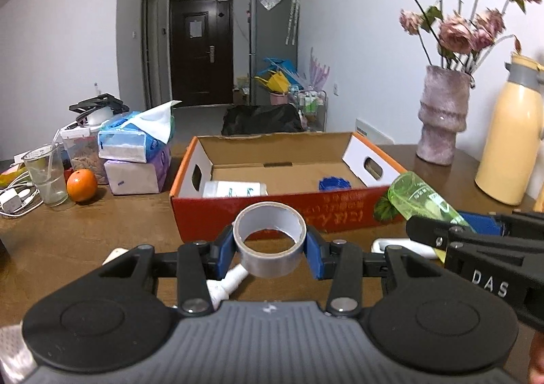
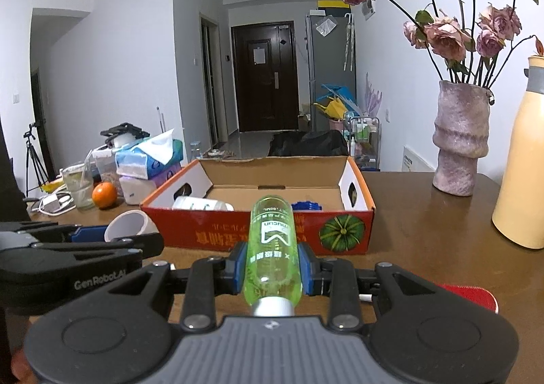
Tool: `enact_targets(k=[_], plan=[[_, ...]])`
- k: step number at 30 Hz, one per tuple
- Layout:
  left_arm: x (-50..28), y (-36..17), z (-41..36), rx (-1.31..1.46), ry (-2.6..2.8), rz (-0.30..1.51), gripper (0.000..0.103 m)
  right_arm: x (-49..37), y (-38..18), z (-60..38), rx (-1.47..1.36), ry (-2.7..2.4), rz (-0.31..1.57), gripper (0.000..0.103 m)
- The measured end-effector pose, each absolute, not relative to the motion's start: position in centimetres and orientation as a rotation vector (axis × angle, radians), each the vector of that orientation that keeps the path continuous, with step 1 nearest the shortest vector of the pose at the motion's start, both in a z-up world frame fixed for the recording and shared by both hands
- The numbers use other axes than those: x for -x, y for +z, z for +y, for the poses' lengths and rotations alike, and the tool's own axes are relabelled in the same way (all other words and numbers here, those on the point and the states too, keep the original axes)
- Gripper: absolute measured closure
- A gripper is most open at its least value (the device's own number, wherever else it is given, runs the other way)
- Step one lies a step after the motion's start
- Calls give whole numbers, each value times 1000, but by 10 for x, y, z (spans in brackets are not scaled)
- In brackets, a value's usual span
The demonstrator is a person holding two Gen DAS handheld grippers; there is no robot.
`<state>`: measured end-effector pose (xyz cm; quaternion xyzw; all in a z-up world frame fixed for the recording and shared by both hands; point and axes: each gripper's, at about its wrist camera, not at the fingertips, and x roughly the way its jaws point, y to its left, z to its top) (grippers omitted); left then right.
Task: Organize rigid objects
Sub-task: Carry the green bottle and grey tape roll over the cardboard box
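Above the brown table [image 1: 85, 234], we hold the tape roll [image 1: 270, 238] clamped in the left gripper [image 1: 270, 249] and the green bottle [image 2: 272, 248] clamped in the right gripper [image 2: 272, 270], both just short of the cardboard box [image 2: 258, 234] ahead, so carry-over appears underway, and we judge the next move requires clearing its near wall before release.

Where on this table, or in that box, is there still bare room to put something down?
Inside the red cardboard box, the floor between the white container and the blue ridged lid is bare. So is the brown wooden table between box, pink vase and yellow flask. It is crowded near the orange.
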<state>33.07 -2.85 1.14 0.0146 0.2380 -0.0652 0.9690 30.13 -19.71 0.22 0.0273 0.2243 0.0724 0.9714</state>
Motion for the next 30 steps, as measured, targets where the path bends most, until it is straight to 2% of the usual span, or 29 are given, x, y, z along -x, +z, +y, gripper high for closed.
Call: enact_targets(k=[30], plan=[[-425, 19, -24, 63, -63, 447, 59, -404, 2, -194, -121, 123, 454, 73]])
